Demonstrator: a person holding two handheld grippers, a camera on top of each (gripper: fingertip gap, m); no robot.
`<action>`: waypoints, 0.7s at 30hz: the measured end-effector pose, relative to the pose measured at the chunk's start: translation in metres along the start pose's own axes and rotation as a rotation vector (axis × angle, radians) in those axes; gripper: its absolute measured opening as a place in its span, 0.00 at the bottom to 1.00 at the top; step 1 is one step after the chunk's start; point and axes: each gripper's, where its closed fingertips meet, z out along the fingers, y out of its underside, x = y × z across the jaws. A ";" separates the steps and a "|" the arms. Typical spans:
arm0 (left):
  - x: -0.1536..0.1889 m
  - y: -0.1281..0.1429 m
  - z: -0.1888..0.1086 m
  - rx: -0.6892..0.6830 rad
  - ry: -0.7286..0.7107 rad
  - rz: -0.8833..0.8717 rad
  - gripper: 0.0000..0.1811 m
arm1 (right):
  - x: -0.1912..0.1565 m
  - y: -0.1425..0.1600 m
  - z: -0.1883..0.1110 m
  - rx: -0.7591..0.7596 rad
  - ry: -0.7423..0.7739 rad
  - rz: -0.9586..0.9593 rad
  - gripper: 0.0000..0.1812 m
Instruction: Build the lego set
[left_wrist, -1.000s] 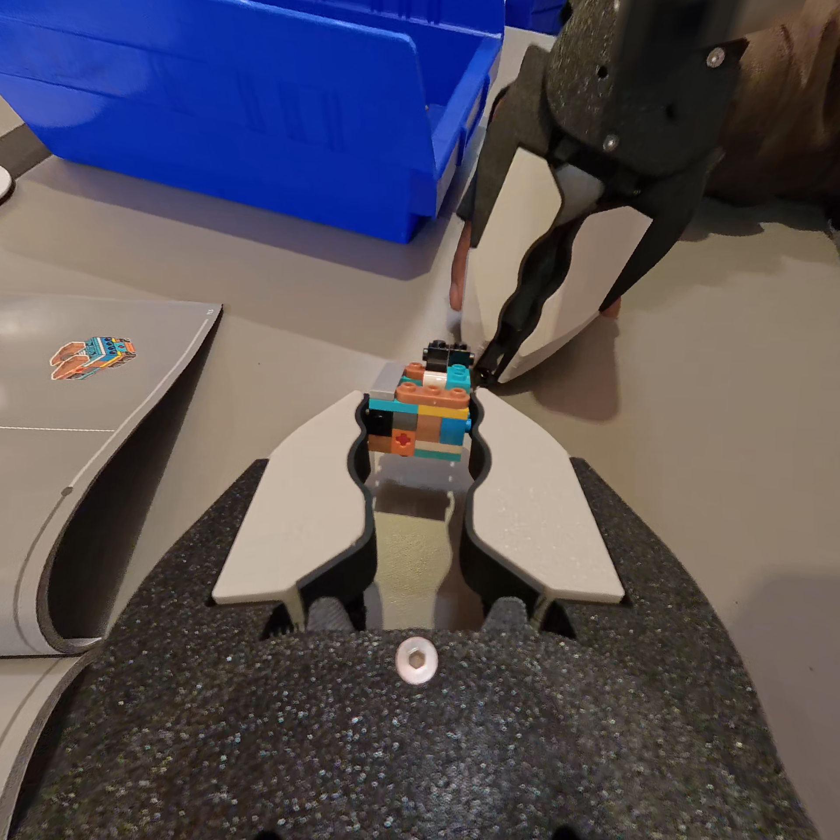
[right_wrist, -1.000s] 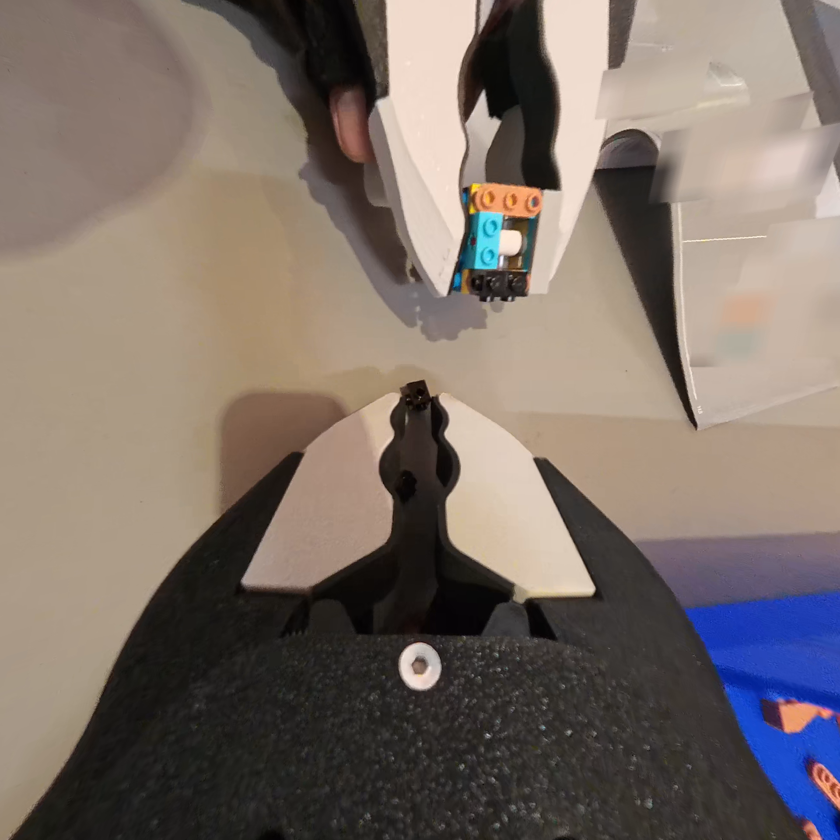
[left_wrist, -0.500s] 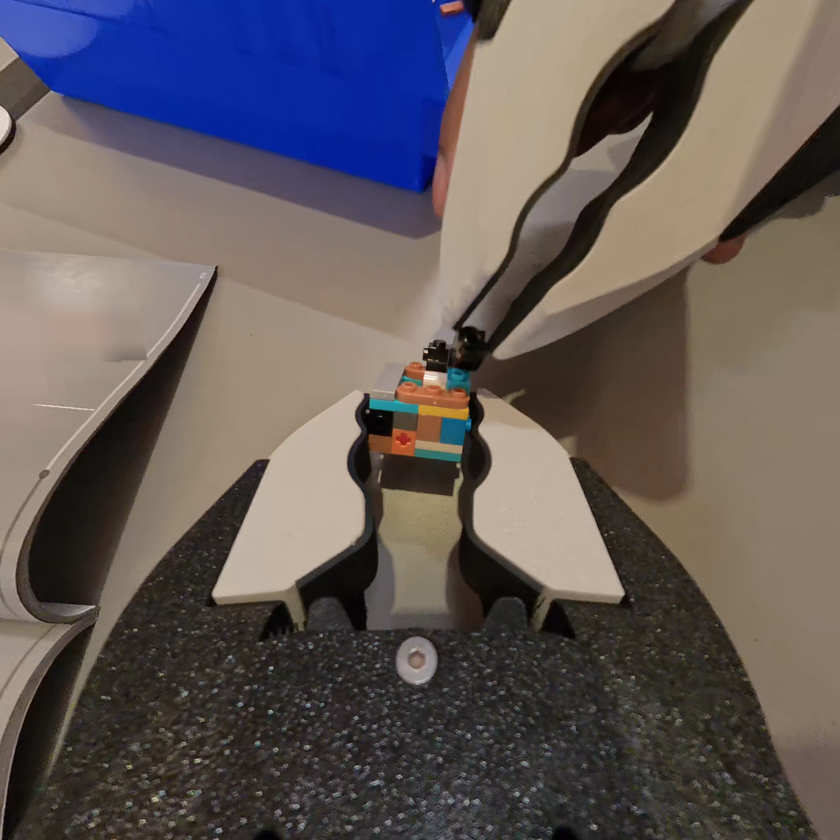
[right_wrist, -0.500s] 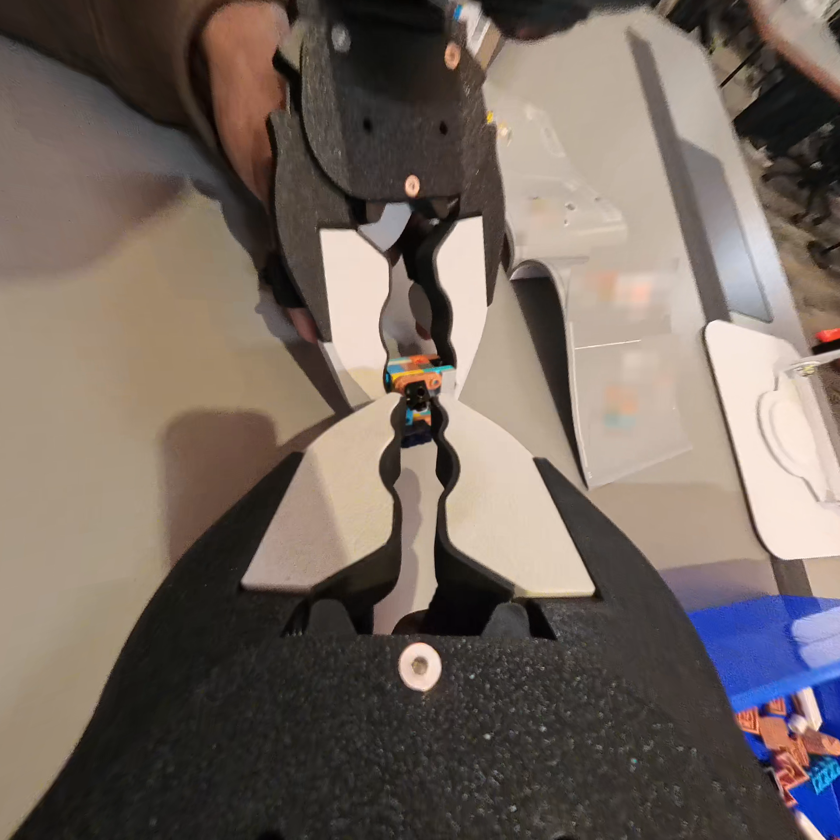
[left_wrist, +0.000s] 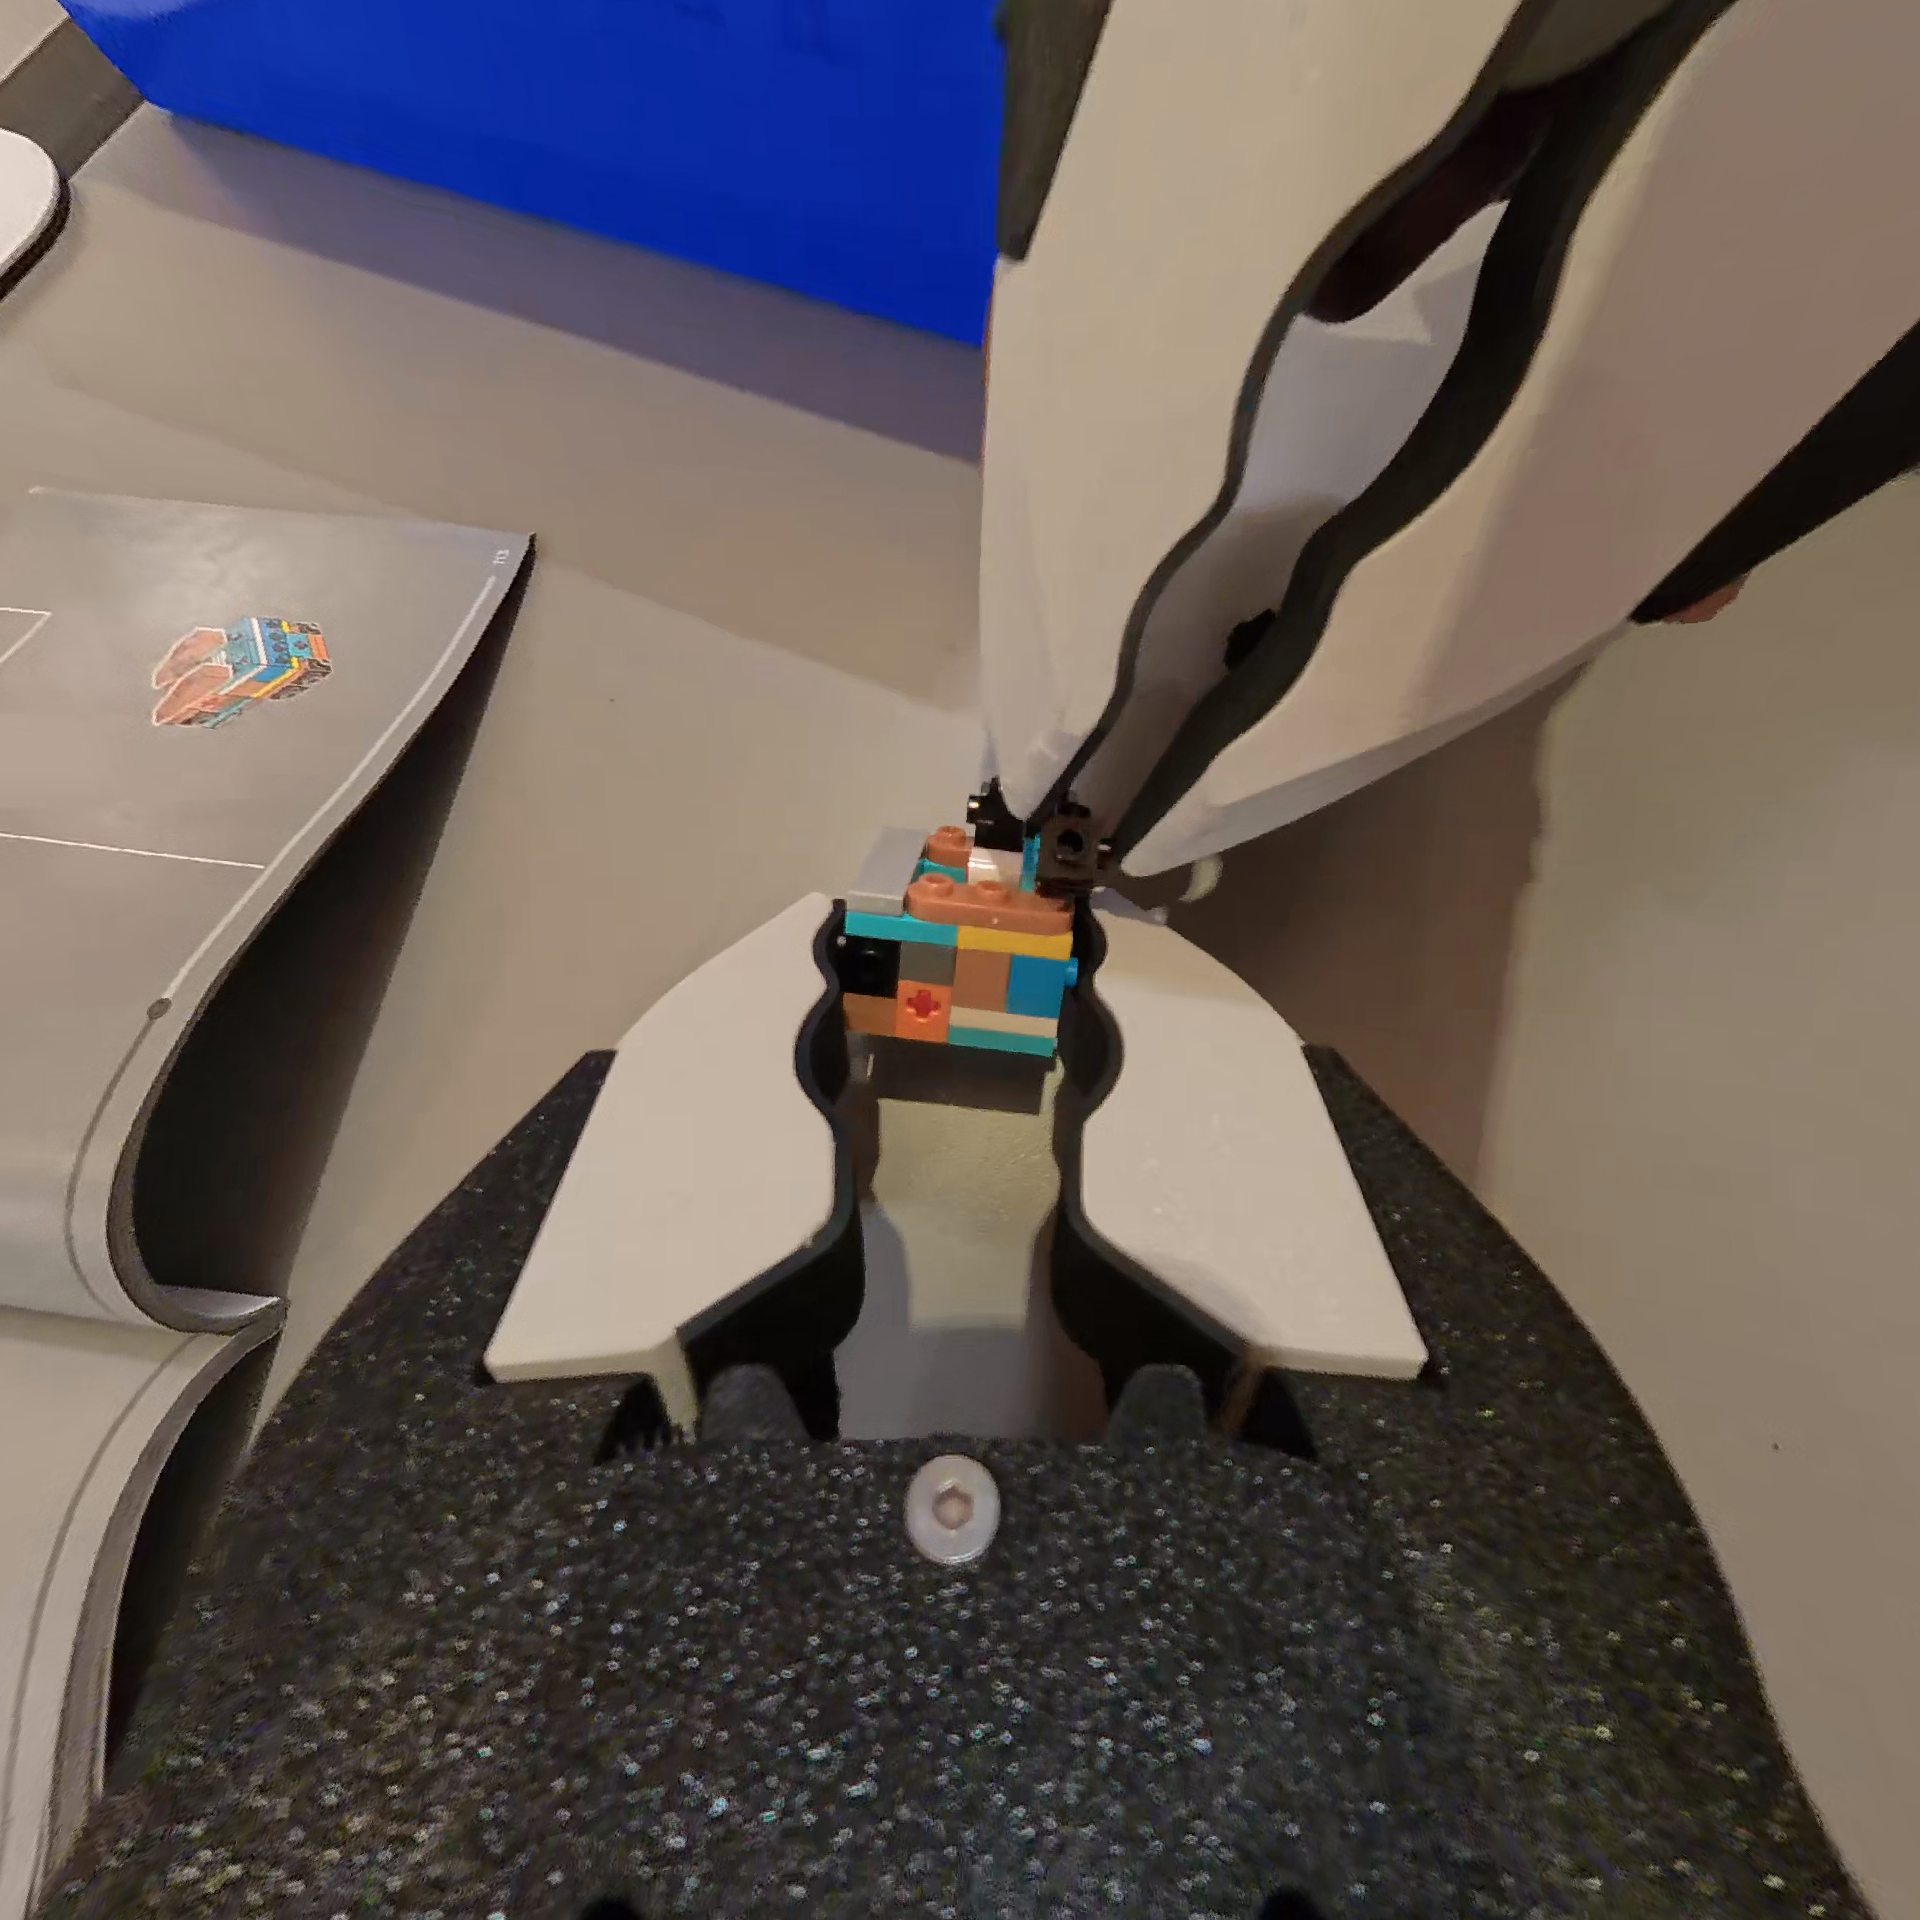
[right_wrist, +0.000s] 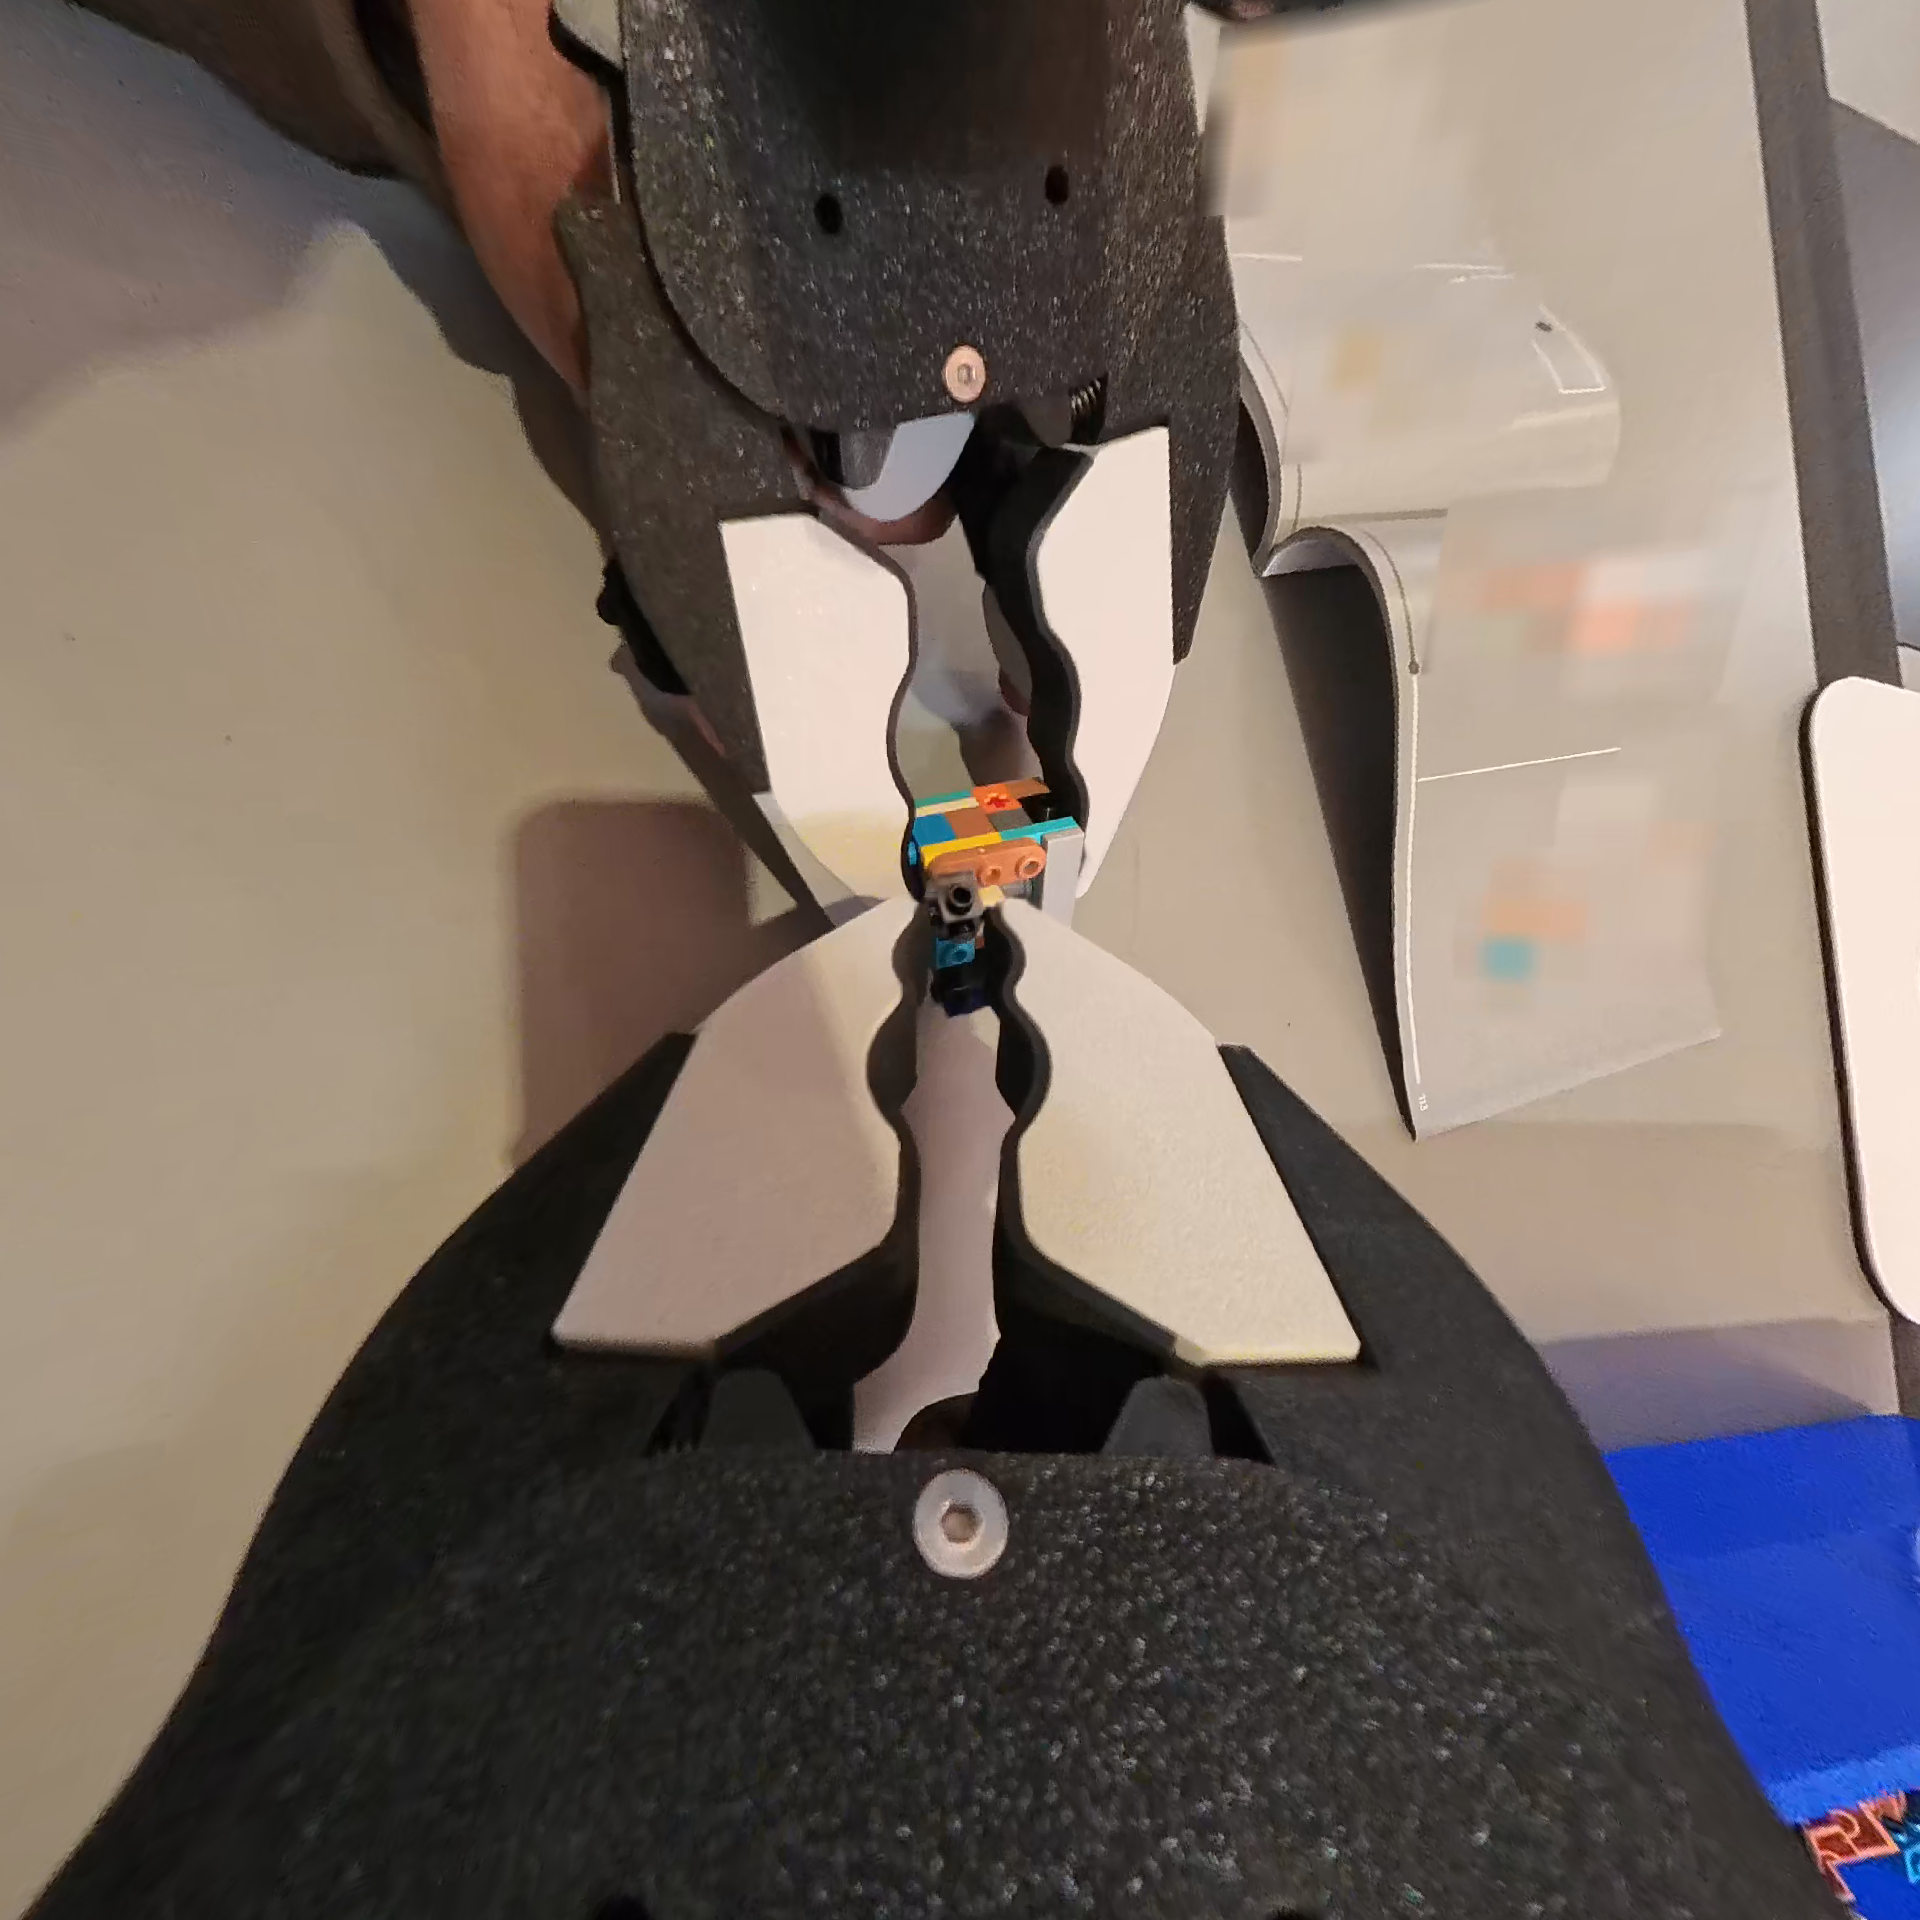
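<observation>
Both units alike: speckled black textured gripper body (left_wrist: 935, 1662), pale grey wavy-edged fingers (left_wrist: 686, 1174), one silver hex screw (left_wrist: 951, 1509) centred behind them.

Each camera sits close behind its own gripper, looking forward along the fingers and down onto the grey tabletop (left_wrist: 623, 436). The views face each other, sharing the multicoloured brick block (left_wrist: 961, 971) (right_wrist: 987, 831) and curled grey instruction booklet (left_wrist: 208, 727) (right_wrist: 1538, 831).
</observation>
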 end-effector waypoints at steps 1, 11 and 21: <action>0.000 0.000 0.000 -0.005 -0.004 0.004 0.22 | -0.001 0.001 0.000 -0.009 -0.006 0.001 0.05; 0.003 0.004 0.002 -0.034 -0.008 0.032 0.22 | -0.004 -0.001 0.006 -0.025 -0.020 0.005 0.05; 0.004 -0.003 -0.002 0.029 0.054 -0.037 0.22 | -0.003 0.000 0.007 0.033 -0.027 0.008 0.05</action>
